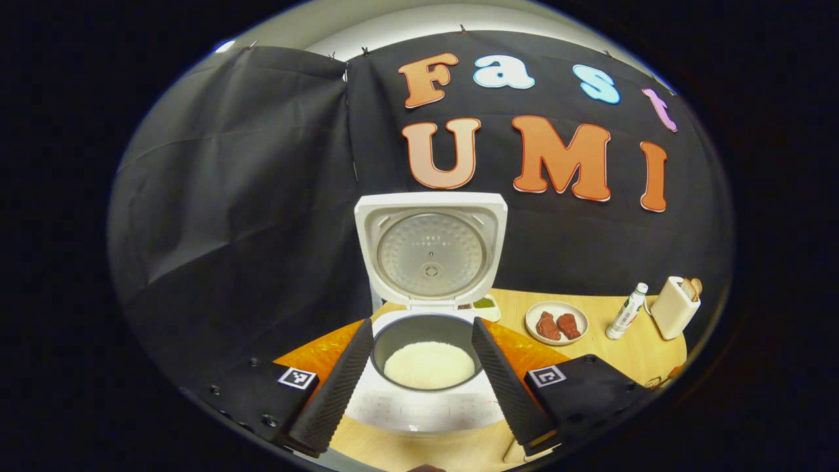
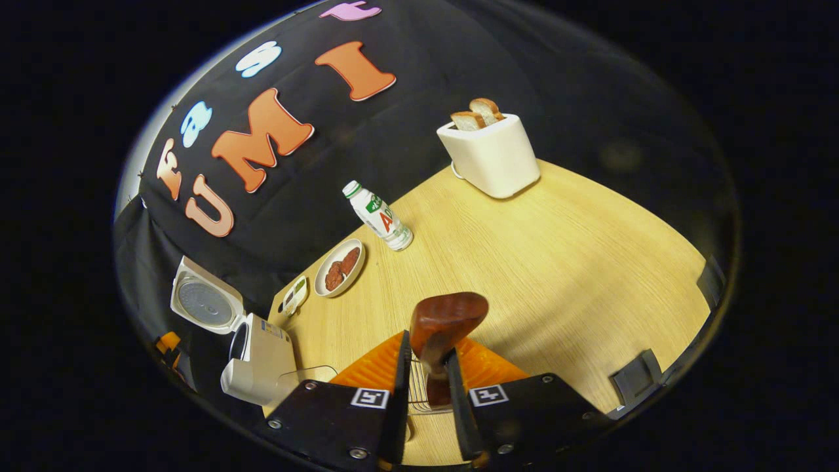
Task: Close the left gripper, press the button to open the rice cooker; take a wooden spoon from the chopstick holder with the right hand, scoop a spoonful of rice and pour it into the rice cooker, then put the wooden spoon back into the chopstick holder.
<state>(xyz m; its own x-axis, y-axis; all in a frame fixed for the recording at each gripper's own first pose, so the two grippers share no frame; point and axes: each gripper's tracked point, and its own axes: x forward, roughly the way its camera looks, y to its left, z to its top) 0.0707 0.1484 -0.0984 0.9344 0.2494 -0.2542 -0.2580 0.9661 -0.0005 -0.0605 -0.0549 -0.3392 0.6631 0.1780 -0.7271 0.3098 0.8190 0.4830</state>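
My surface [image 2: 557, 262] looks like matt pale wood grain; the wooden spoon [image 2: 448, 321] glossy, dark; the rice cooker [image 1: 429, 216] smooth white plastic.

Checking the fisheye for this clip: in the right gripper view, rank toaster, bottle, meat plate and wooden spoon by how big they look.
1. toaster
2. wooden spoon, though it sits closest to the camera, so its look is inflated
3. bottle and meat plate: too alike to rank

Right gripper [image 2: 425, 387] clamped on wooden spoon [image 2: 446, 321] above wire chopstick holder [image 2: 419, 393]
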